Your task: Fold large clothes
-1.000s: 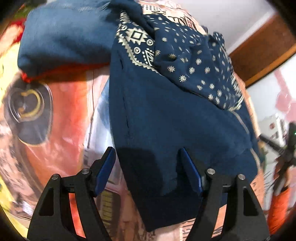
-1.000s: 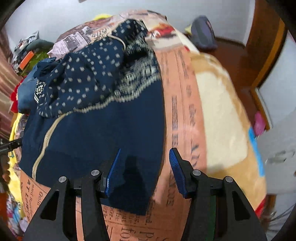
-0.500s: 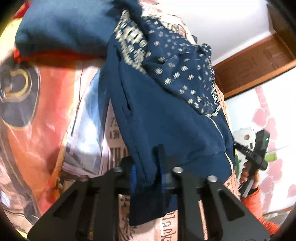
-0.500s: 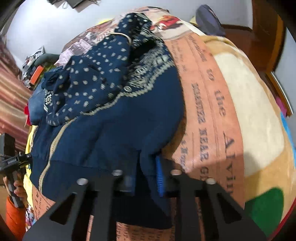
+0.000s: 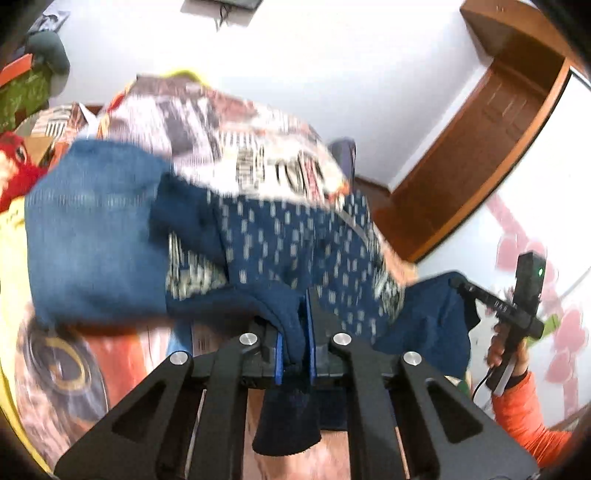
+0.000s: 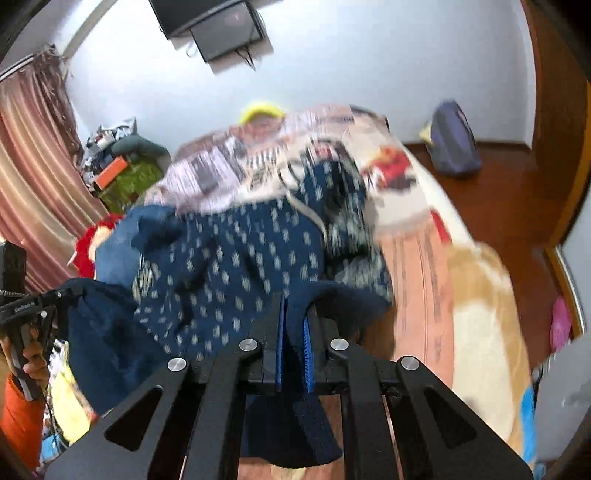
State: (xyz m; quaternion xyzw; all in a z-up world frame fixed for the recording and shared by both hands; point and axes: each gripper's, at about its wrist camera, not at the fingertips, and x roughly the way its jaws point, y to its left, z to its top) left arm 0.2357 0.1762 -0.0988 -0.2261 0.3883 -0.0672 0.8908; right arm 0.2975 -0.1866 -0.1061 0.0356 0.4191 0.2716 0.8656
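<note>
1. The white wall (image 6: 332,74) is filling the far side of the room, carrying a dark screen (image 6: 218,26) at 12 o'clock in my right view, with pink curtains (image 6: 33,177) hanging at 9 o'clock and brown wooden trim (image 5: 491,147) curving at 2 o'clock in my left view.
2. The bed's printed blanket (image 6: 421,251) is spreading under everything, newspaper lettering and cartoon patches blurring across it.
3. The navy patterned garment (image 6: 243,258) is lying bunched on the blanket's centre, its plain hem rising toward both my tongs.
4. A folded blue denim piece (image 5: 92,236) is sitting at 9 o'clock in my left view, touching the garment.
5. A purple backpack (image 6: 454,140) is resting on the wooden floor at 2 o'clock.
6. My left gripper (image 5: 294,332) is clenching the garment's hem between its blue pads.
7. My right gripper (image 6: 293,332) is pinching another fold of that hem.
</note>
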